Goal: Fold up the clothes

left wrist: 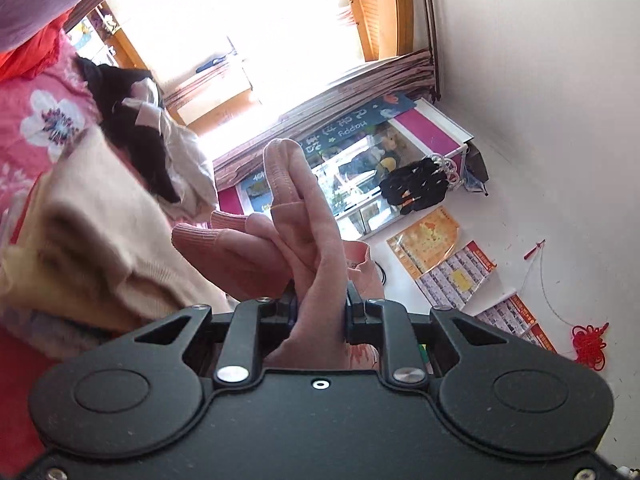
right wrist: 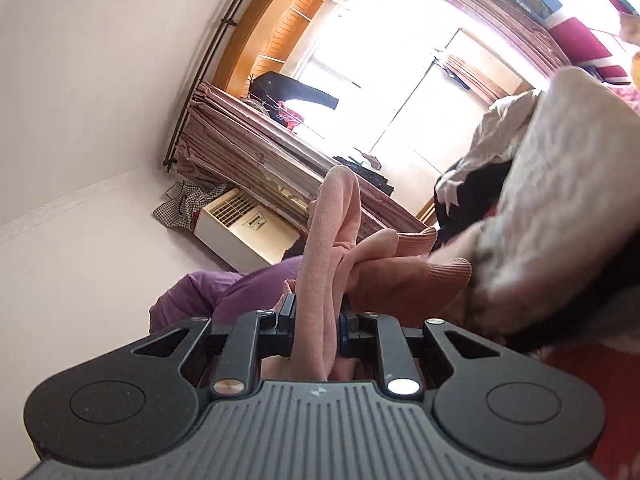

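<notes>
Both of my tongs were pinching the pink garment: the left tongs (left wrist: 320,300) and the right tongs (right wrist: 318,312) each clamped a bunched fold of it. From each pair the pink garment (left wrist: 308,224) ran straight ahead, its long axis along my fingers, ribbed cuffs (right wrist: 448,272) trailing sideways toward the cream sweater (left wrist: 92,232) on the bed.

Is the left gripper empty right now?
No, the left gripper is clamped on a bunched fold of the pink garment.
</notes>
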The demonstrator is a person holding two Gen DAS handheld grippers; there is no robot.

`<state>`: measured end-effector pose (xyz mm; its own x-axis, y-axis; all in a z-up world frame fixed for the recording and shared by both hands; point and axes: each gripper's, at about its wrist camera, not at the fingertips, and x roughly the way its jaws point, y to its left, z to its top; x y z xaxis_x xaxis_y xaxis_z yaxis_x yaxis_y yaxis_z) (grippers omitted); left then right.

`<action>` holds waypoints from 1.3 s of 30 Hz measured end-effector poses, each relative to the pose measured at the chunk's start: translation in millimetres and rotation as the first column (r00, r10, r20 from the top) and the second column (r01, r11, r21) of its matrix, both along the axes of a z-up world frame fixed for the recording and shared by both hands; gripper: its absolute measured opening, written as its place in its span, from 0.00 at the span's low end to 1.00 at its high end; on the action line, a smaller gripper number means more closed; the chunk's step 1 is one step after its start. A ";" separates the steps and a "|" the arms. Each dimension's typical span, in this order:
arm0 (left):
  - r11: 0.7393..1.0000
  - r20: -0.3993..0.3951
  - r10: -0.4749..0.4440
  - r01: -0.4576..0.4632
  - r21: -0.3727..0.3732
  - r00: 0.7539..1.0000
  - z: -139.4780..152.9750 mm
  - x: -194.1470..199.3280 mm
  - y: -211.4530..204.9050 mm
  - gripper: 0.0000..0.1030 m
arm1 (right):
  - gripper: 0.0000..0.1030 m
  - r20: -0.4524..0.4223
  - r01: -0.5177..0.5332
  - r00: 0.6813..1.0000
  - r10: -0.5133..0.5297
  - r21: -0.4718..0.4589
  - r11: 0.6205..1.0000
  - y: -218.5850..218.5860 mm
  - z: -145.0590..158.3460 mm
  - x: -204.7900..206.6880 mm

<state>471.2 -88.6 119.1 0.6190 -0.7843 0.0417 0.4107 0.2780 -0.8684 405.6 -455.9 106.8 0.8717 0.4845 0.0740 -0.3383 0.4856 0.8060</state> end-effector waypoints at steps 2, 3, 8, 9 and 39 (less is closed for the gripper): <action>1.000 -0.001 0.024 -0.024 -0.001 1.000 3.7 21.7 4.6 0.18 | 0.20 0.011 -0.009 1.000 0.009 0.013 1.000 1.3 13.6 33.0; 0.999 -0.008 0.036 -0.035 0.004 0.999 2.6 32.4 6.5 0.18 | 0.20 0.013 -0.012 1.000 0.012 0.015 1.000 3.8 18.1 48.7; 0.939 -0.130 0.212 -0.165 0.301 0.969 -51.3 73.2 6.0 0.61 | 0.36 -0.122 0.038 0.992 -0.040 -0.024 0.999 18.8 -3.8 128.1; 0.911 -0.148 0.252 -0.183 0.370 0.956 -64.6 69.6 8.9 0.61 | 0.59 -0.209 0.075 0.974 -0.091 -0.083 0.994 22.4 -22.7 137.8; 0.588 -0.102 0.347 -0.132 0.798 0.932 -131.3 -380.4 80.2 1.00 | 1.00 -0.440 -0.167 0.890 -0.121 -0.560 0.812 191.5 -110.9 -301.7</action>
<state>90.8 -8.4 -12.2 0.6945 -0.2769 -0.6641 0.0538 0.9404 -0.3358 103.8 -264.4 -4.1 0.7260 0.3304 -0.6031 -0.0396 0.8956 0.4431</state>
